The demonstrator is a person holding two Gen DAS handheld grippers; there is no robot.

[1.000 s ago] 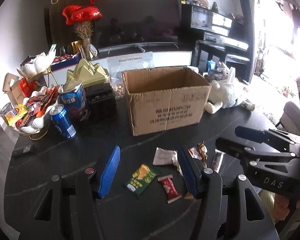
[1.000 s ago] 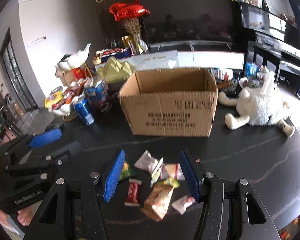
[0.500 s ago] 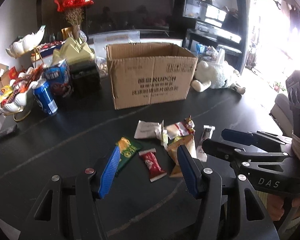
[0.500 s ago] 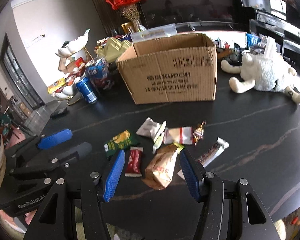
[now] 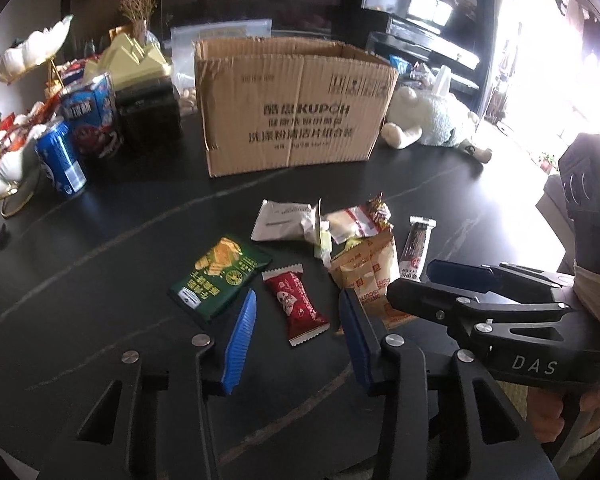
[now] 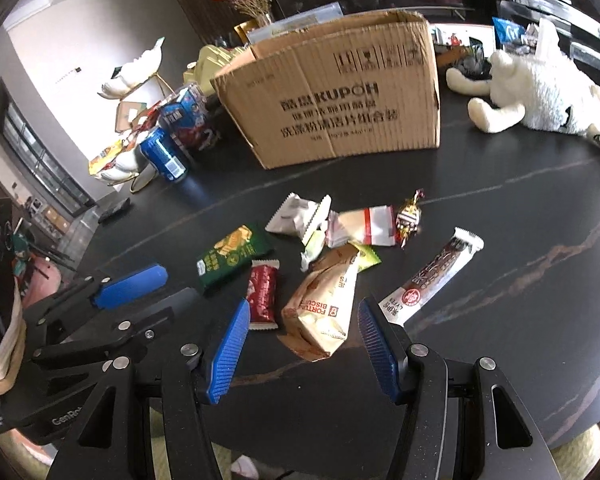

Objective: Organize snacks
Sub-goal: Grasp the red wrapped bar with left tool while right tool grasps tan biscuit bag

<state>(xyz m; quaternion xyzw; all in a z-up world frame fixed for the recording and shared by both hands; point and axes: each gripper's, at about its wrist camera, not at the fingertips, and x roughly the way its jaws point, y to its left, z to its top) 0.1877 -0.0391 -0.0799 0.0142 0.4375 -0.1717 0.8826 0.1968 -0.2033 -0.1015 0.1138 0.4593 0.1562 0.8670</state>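
Snacks lie loose on the table before the box. Left gripper spread wide, straddling the red pack. Right gripper spread wide, biscuit bag between its fingers. Right view alone shows the brown bar whole.

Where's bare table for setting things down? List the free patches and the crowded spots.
Free: the strip between the cardboard box and the snack pile; the table right of the long bar. Crowded: left of the box, around the blue can.
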